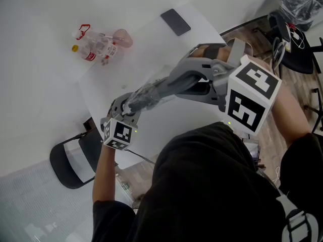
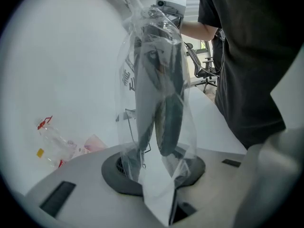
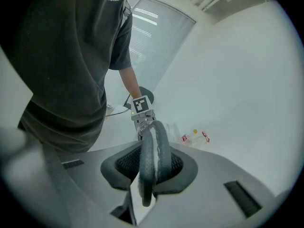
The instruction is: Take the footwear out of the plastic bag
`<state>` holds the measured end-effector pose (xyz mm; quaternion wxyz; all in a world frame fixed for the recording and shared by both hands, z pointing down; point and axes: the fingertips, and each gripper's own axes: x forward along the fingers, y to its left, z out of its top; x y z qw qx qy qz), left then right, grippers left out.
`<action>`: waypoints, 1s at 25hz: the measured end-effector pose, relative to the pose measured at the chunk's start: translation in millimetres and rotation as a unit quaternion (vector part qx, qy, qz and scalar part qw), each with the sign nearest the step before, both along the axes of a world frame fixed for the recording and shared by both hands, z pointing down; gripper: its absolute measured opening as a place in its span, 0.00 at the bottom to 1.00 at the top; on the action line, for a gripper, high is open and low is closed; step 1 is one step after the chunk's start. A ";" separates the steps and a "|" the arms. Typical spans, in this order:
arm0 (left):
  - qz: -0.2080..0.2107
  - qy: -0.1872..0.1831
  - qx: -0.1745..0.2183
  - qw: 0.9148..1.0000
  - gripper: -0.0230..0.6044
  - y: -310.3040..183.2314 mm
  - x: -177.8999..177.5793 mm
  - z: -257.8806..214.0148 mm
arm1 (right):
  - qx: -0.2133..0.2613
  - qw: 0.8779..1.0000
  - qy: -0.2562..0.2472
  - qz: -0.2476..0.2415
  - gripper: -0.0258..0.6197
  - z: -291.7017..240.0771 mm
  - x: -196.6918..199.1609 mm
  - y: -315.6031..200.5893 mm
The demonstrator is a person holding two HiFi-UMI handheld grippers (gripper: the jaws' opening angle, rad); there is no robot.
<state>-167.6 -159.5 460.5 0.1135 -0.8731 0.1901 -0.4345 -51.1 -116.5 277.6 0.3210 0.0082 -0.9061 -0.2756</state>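
A clear plastic bag (image 1: 146, 96) with dark grey footwear (image 1: 160, 88) in it hangs stretched between my two grippers above the white table (image 1: 166, 127). My left gripper (image 1: 124, 114) is shut on the bag's closed end (image 2: 159, 194); the bag (image 2: 142, 56) and the footwear (image 2: 166, 103) rise straight up from its jaws. My right gripper (image 1: 177, 81) is shut on the footwear's dark edge (image 3: 151, 160) at the other end. The left gripper's marker cube (image 3: 141, 105) shows just beyond it.
Two plastic bottles (image 1: 95, 48) and a pink item (image 1: 123, 37) lie at the table's far left, and a dark phone (image 1: 175, 21) at its far edge. A black chair (image 1: 75, 160) stands at the near left. Office chairs (image 1: 298, 39) are at the right.
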 end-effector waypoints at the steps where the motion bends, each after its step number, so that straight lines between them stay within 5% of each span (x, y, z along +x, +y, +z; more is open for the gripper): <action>1: -0.005 -0.003 -0.002 1.000 0.23 -1.2 -3.6 3.1 | 0.000 1.000 -0.002 0.002 0.16 -0.3 0.6 -0.5; 9: -0.062 0.019 -0.021 0.998 0.10 -8.7 -31.7 20.2 | 0.009 1.000 -0.015 0.023 0.16 -1.5 2.6 -6.2; 25: -0.087 0.018 -0.033 0.996 0.09 -5.7 -36.6 23.4 | 0.013 1.000 -0.021 0.013 0.16 -0.9 0.0 -5.0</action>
